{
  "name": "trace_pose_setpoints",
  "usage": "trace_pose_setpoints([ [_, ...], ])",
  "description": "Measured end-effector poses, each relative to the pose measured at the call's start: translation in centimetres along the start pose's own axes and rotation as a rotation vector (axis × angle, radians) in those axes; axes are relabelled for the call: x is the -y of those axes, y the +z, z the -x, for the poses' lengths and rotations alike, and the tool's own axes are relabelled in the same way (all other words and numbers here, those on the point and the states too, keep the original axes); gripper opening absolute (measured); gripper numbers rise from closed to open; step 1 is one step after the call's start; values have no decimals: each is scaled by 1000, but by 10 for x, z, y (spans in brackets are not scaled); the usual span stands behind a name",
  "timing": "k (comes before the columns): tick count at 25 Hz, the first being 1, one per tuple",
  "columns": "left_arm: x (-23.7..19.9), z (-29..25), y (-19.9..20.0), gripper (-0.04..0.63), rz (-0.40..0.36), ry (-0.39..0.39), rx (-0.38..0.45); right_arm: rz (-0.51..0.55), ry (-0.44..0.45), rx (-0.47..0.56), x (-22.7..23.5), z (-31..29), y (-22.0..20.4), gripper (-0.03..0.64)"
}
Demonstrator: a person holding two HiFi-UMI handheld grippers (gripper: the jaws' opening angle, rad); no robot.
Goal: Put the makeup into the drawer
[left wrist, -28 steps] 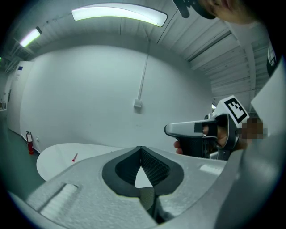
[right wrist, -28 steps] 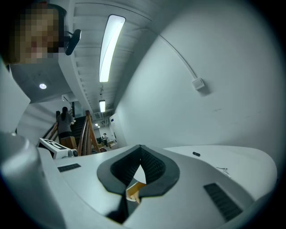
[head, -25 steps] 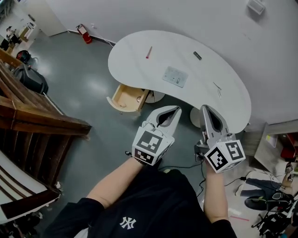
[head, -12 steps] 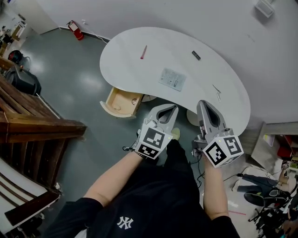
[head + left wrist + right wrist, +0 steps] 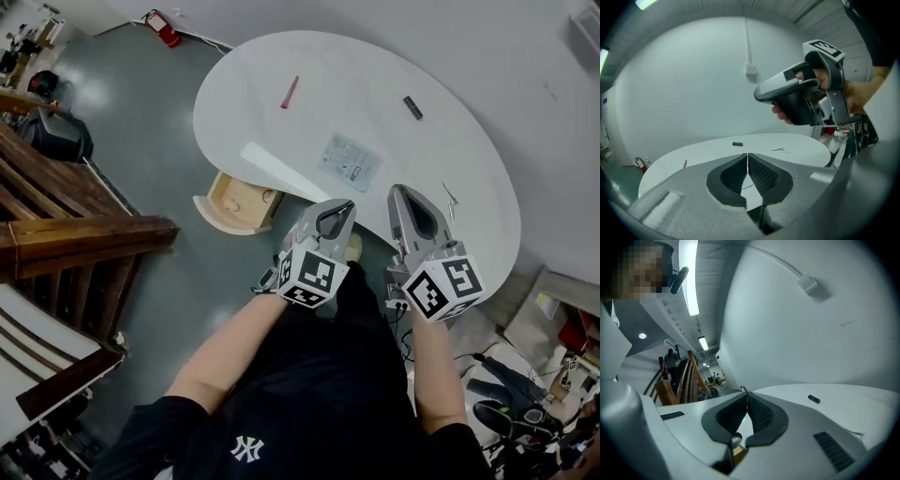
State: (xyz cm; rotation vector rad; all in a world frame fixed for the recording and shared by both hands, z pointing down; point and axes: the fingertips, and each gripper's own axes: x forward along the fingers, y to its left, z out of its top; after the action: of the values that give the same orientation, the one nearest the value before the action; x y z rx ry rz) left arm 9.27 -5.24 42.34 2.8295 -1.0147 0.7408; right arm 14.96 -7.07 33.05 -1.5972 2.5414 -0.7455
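Observation:
On the white curved table (image 5: pixel 281 131) lie a pink-red stick (image 5: pixel 291 92), a small dark tube (image 5: pixel 412 107), a pale flat palette (image 5: pixel 350 161) and thin metal tweezers (image 5: pixel 450 197). An open wooden drawer (image 5: pixel 234 201) juts out under the table's near left edge. My left gripper (image 5: pixel 345 205) is shut and holds nothing; it hangs over the table's near edge, right of the drawer. My right gripper (image 5: pixel 397 190) is shut too and holds nothing, beside the palette. In the left gripper view the left gripper (image 5: pixel 747 154) has the dark tube (image 5: pixel 737 144) beyond it.
A wooden staircase (image 5: pixel 66 234) fills the left side. A red fire extinguisher (image 5: pixel 167 28) stands by the far wall. Bags and cables (image 5: pixel 525 403) lie on the floor at the right. A white wall runs right behind the table.
Both grippers have moved forward and down towards the table; their tips now reach its near edge. Both stay shut and hold nothing.

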Motion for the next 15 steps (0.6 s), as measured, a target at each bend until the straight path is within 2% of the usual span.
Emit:
trace_pose_setpoints([
  [6,2,-59,-36,11,-56,7,-117,-40,85,-69,46,-38,-22,14],
  [10,10,-85,-64,16,-93,-22,-182,-55,96,-104,64,-51,-36,14],
  [15,15,-108,-107,95,-151,-65,-244,-78,70,-136,81,-58,-62,14],
])
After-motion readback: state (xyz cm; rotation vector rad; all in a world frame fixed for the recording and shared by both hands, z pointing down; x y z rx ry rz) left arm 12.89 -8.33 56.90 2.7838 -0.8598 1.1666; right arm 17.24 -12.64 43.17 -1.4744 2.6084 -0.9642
